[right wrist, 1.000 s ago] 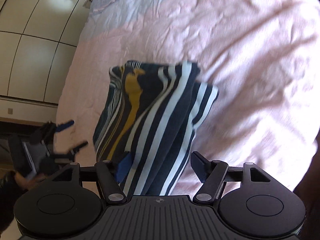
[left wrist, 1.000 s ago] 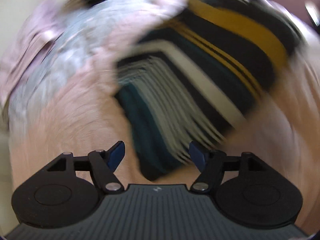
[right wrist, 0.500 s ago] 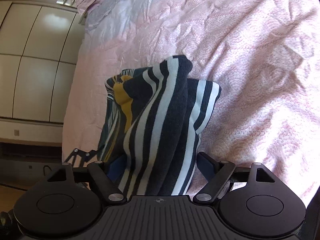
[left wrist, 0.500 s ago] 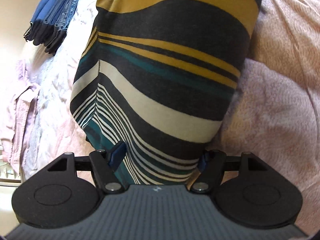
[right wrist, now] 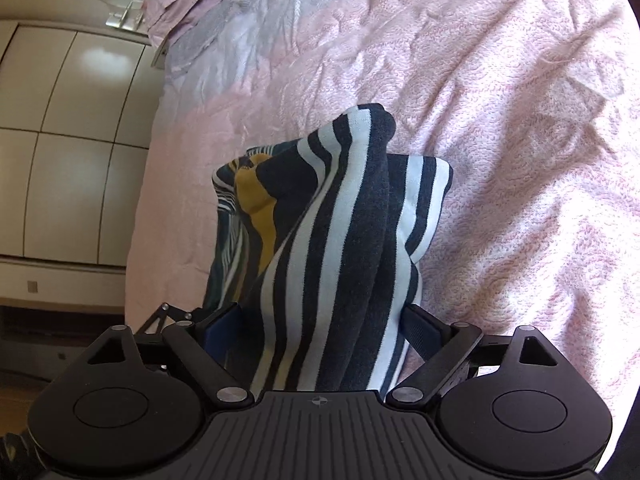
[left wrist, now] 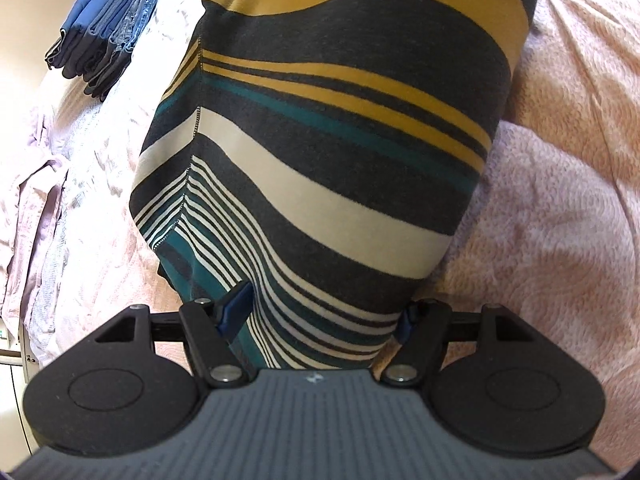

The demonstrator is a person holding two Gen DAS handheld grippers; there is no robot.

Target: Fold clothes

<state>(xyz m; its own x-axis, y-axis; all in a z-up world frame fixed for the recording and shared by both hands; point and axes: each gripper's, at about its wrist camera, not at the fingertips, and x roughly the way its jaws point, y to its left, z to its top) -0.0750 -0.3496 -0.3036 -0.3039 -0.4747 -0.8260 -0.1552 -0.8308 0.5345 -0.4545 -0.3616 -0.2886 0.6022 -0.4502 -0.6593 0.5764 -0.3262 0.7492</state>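
Both claws are on the striped sweater [left wrist: 320, 152], which lies bunched on the pink bedspread [left wrist: 560, 220].

My left claw [left wrist: 324, 312]: jaws wide apart, fabric filling the gap between the blue pads [left wrist: 236, 306]. I cannot tell whether they press it.

My right claw [right wrist: 320, 320]: jaws equally wide, a raised fold of navy-and-white stripes [right wrist: 340, 240] standing between them. I cannot tell its grip either.

Folded jeans stack [left wrist: 104, 24] sits far back on the bed. White wardrobe doors [right wrist: 68, 140] stand beyond the bed edge.
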